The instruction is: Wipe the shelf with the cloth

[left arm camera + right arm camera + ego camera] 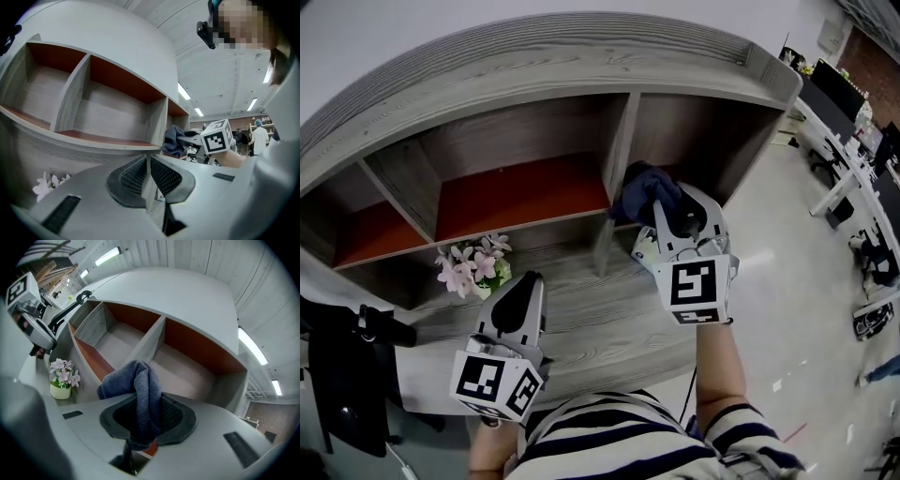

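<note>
Blue cloth (140,390) pinched in right gripper (140,423), at the grey shelf's (534,66) right bay, beside the divider (620,141). Left gripper (149,177) jaws together, empty, nearer. Pink potted flowers (474,266) far left of the cloth.

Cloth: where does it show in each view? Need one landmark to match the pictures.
Head view: cloth right of centre, at the tip of the right gripper, at the shelf's right compartment.
Left gripper view: cloth just right of centre, a dark bundle.
Right gripper view: cloth at centre, clamped between the jaws.
Shared landmark: flower pot, left of the cloth in all three.
</note>
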Action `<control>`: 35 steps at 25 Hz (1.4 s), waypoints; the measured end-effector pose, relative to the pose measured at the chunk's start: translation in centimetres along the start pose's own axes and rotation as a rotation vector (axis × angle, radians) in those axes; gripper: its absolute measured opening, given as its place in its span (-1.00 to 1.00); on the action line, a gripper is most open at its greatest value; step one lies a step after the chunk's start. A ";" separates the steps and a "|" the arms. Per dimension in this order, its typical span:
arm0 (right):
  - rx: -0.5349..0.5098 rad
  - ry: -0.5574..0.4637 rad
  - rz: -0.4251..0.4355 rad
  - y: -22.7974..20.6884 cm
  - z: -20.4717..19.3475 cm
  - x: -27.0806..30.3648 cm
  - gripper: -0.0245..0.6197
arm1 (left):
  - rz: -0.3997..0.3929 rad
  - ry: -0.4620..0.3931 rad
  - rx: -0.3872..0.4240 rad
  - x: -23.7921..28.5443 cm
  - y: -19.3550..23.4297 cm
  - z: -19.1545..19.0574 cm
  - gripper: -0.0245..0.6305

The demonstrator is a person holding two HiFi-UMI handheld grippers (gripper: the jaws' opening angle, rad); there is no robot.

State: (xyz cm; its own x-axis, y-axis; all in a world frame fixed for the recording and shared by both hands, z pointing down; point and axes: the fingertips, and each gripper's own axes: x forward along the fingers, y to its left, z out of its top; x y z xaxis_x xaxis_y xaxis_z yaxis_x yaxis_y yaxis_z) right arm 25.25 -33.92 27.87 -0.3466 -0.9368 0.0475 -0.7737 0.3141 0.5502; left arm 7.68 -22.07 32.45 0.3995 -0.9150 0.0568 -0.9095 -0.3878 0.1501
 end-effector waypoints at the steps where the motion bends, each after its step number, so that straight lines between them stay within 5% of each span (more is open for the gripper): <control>1: 0.009 0.004 0.013 0.3 -0.6 0.7 -0.62 | 0.005 0.001 0.001 0.1 -0.1 -0.1 -0.81; 9: -0.050 0.038 0.108 3.4 -3.6 4.6 -0.61 | 0.040 0.021 0.002 1.1 -0.6 -1.0 -0.81; 17: -0.227 0.093 0.204 6.2 -5.3 5.7 -0.62 | 0.045 0.035 0.006 1.8 -1.1 -1.3 -0.81; 22: -0.338 0.122 0.187 5.9 -6.0 6.0 -0.62 | 0.034 0.041 0.000 2.3 -1.5 -1.7 -0.81; 35: -0.340 0.292 0.019 -0.7 -10.6 5.9 -0.62 | 0.023 0.046 -0.014 3.1 -1.8 -2.2 -0.81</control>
State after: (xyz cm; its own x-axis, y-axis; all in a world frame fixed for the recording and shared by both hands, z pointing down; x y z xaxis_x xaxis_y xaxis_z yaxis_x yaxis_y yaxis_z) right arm 29.36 -41.27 36.55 -0.1576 -0.9508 0.2667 -0.5334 0.3092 0.7873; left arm 10.80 -23.95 34.50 0.3833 -0.9176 0.1057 -0.9170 -0.3644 0.1621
